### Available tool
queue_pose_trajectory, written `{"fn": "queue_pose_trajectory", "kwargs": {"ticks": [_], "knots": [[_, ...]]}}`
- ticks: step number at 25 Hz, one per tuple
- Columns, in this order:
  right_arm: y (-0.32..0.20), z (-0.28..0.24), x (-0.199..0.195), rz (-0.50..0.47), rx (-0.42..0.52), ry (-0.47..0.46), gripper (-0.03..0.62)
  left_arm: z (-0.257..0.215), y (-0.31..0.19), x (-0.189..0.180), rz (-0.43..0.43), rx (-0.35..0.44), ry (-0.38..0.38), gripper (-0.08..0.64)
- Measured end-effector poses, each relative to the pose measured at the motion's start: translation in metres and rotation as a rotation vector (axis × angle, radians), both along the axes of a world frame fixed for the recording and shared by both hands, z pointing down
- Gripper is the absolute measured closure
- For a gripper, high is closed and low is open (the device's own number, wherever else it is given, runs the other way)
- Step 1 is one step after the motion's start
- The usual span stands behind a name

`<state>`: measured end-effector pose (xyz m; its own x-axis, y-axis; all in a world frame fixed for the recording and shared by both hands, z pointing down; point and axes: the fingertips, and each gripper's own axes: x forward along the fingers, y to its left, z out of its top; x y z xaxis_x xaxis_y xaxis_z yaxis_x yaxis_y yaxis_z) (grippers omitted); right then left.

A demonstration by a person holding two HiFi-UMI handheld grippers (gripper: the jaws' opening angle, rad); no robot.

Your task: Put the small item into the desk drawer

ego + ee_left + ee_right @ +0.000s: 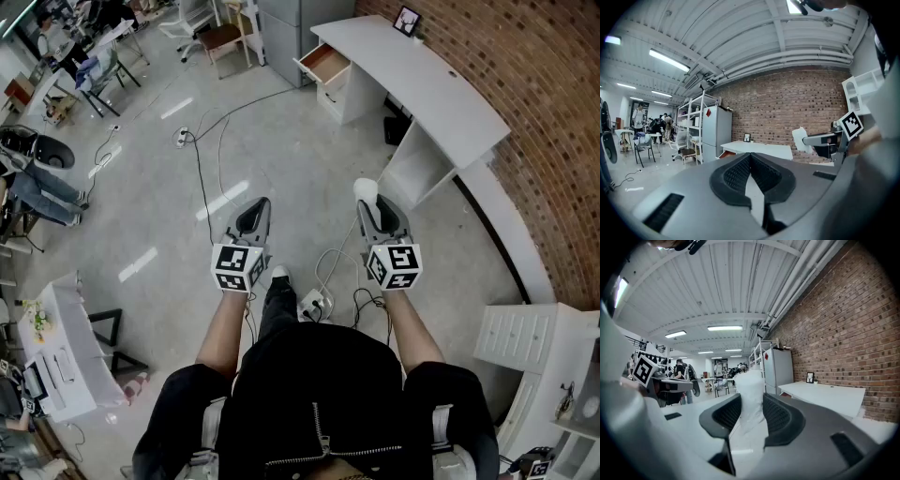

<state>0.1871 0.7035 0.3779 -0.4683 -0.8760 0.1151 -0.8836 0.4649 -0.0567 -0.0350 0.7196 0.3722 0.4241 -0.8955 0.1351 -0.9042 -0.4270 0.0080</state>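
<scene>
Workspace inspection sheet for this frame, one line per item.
Surface: white desk, frame at its far end.
Job's things: white item in the right claw; drawer open, well ahead of both claws.
Clutter: power strip on the floor.
Grippers: left claw shut, empty; right claw shut on the item.
Cables: cables trail across the floor, more by the person's feet.
Surroundings: brick wall behind the desk; chairs and people far left.

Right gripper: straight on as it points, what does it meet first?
Nothing near. The right gripper, shut on the item, faces open floor; farther on, probably the grey cabinet by the desk. Depth unclear.
</scene>
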Motion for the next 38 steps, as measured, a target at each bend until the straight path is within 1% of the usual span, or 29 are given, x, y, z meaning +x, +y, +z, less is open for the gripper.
{"fn": "queue_pose_trajectory", "kwargs": {"ticks": [4, 9, 14, 18, 24, 32, 38], "knots": [[0.004, 0.0, -0.003, -0.006, 0.019, -0.016, 0.44, 0.004, 0.001, -0.005, -0.003, -0.005, -0.003, 0.54], [0.005, 0.001, 0.002, 0.008, 0.022, -0.022, 0.439, 0.002, 0.002, -0.007, 0.001, 0.0, 0.005, 0.54], [0.001, 0.006, -0.001, 0.017, 0.001, -0.024, 0.439, 0.001, -0.005, -0.012, 0.01, 0.003, 0.008, 0.54], [-0.009, 0.015, -0.008, 0.035, -0.025, -0.029, 0.439, 0.009, -0.018, -0.018, 0.026, -0.011, 0.012, 0.54], [-0.045, 0.016, -0.023, 0.057, -0.038, -0.041, 0.439, 0.007, -0.062, -0.03, 0.052, -0.018, 0.01, 0.54], [-0.124, 0.014, -0.051, 0.114, -0.048, -0.078, 0.439, 0.002, -0.152, -0.052, 0.121, -0.028, -0.024, 0.54], [-0.15, 0.009, -0.074, 0.155, -0.032, -0.086, 0.439, 0.001, -0.188, -0.072, 0.167, -0.022, -0.025, 0.54]]}}
